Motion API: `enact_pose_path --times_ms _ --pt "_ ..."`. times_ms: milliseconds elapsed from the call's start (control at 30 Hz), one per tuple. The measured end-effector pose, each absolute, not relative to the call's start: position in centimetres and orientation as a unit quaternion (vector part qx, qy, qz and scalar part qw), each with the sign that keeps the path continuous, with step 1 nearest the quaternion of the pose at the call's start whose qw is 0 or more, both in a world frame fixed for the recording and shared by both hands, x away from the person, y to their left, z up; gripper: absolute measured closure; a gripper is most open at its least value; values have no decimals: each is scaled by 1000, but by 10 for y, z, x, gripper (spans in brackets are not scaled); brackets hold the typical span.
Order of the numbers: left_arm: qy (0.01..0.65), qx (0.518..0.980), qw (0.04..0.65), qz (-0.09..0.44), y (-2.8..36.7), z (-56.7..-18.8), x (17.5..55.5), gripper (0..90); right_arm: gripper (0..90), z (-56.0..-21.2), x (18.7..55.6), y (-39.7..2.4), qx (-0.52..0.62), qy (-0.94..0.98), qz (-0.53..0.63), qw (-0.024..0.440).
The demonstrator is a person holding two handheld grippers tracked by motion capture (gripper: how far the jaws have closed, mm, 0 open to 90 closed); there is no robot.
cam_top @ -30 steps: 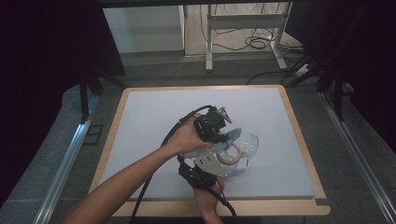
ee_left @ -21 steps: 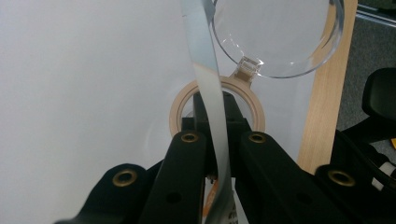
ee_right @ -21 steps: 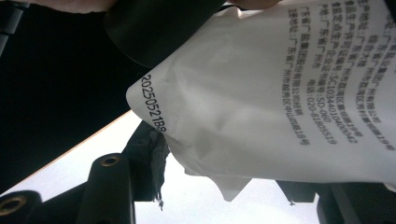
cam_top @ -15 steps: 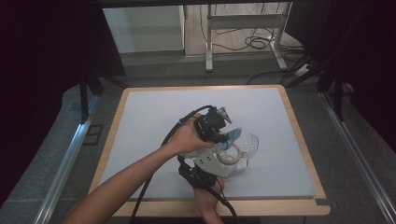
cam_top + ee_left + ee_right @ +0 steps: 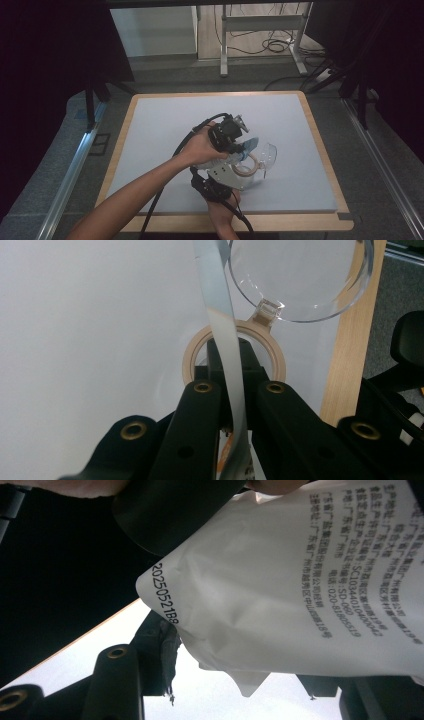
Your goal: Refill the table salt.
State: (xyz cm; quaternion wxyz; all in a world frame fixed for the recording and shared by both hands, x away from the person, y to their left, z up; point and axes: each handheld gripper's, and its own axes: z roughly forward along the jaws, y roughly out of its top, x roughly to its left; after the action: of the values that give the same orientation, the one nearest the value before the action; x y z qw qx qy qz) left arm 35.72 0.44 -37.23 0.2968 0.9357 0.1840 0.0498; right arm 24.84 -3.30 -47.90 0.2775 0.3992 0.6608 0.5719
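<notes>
A white bag with black print is held up between both grippers over the grey mat. My left gripper is shut on the bag's thin top edge, which runs edge-on between its jaws. Just past it lies a clear jar on its side, its wooden ring mouth facing the gripper. My right gripper sits below, near the front edge. Its jaws stand half apart, closed on the bag's bulky lower end.
The grey mat has a wooden border. Metal rails run along both sides. A white table frame and loose cables are on the floor behind, with dark curtains to either side.
</notes>
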Motion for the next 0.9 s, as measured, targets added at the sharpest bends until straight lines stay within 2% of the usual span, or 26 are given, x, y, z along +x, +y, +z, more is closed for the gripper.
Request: enact_pose_path --times_ms 900 --pt "186 936 293 50 4 -372 358 900 422 -478 249 -32 400 659 573 278"
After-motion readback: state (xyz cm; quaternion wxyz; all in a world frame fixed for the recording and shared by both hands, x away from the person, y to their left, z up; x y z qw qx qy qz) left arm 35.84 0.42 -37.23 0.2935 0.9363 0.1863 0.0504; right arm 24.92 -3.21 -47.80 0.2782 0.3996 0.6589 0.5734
